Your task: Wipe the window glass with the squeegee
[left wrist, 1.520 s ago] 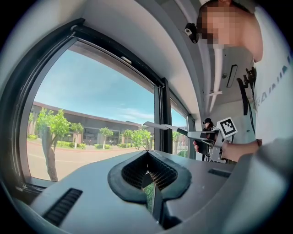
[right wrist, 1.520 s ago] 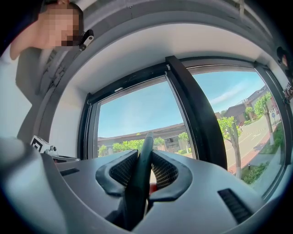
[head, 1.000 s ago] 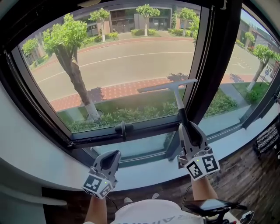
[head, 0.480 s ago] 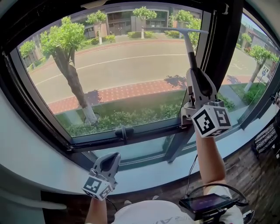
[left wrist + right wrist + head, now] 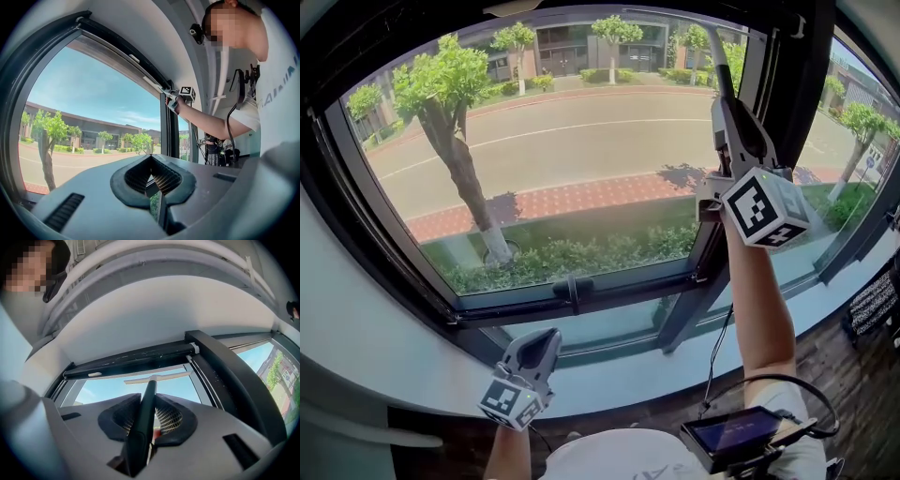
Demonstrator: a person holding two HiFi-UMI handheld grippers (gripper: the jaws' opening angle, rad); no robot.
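The squeegee has a black handle [image 5: 144, 420] and a pale blade [image 5: 157, 377] that lies across the top of the window glass [image 5: 117, 387], just under the dark upper frame. My right gripper [image 5: 149, 399] is shut on the handle. In the head view the right gripper [image 5: 727, 105] is raised high at the pane's right edge, and the handle [image 5: 719, 73] runs out of the top of the picture. My left gripper [image 5: 546, 336] hangs low by the sill, shut and holding nothing. From the left gripper [image 5: 151, 161] view, the squeegee [image 5: 157, 87] shows at the upper frame.
A dark latch handle [image 5: 574, 291] sits on the lower window frame. A thick black mullion [image 5: 780, 84] divides this pane from the right pane [image 5: 853, 141]. The white sill [image 5: 628, 375] runs below. A device with a screen [image 5: 736, 431] hangs at the person's waist.
My right gripper has lifted the squeegee from the lower part of the pane to its top; the blade has left the head view. The left gripper has stayed put.
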